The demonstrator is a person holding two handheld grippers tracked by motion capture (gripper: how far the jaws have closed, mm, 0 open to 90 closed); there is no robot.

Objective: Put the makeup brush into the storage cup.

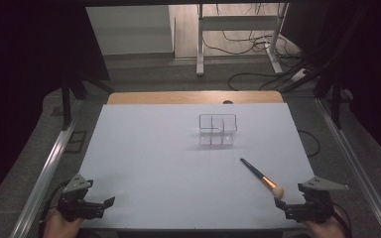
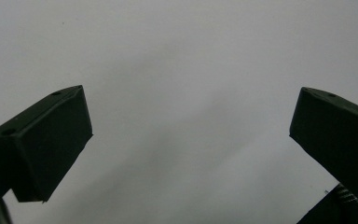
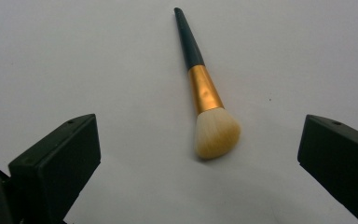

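The right gripper (image 1: 288, 207) sits at the near right corner of the tabletop (image 1: 154, 163), held by a hand (image 1: 322, 229) that comes in from the bottom. Its jaws stand wide apart with nothing between them. In the right gripper view the makeup brush (image 3: 204, 93) lies just ahead at 12 o'clock, its soft pale head nearest the jaws and its dark handle pointing away. In the high view the brush (image 1: 261, 177) lies flat at about 11 o'clock from this gripper, near but not touching.

The left gripper (image 1: 99, 206) sits at the near left corner, held low by the other hand (image 1: 59, 225). Its jaws are wide too and hold nothing.

The tabletop is white and bare around both grippers. A clear box with small sections (image 1: 218, 130) stands farther back, at 12 o'clock from the brush, well apart from it. A wooden strip (image 1: 193, 97) runs along the far edge. Metal rails (image 1: 44, 173) run down both sides. Behind are a grey floor, cables (image 1: 248, 44) and a white frame (image 1: 238, 22).
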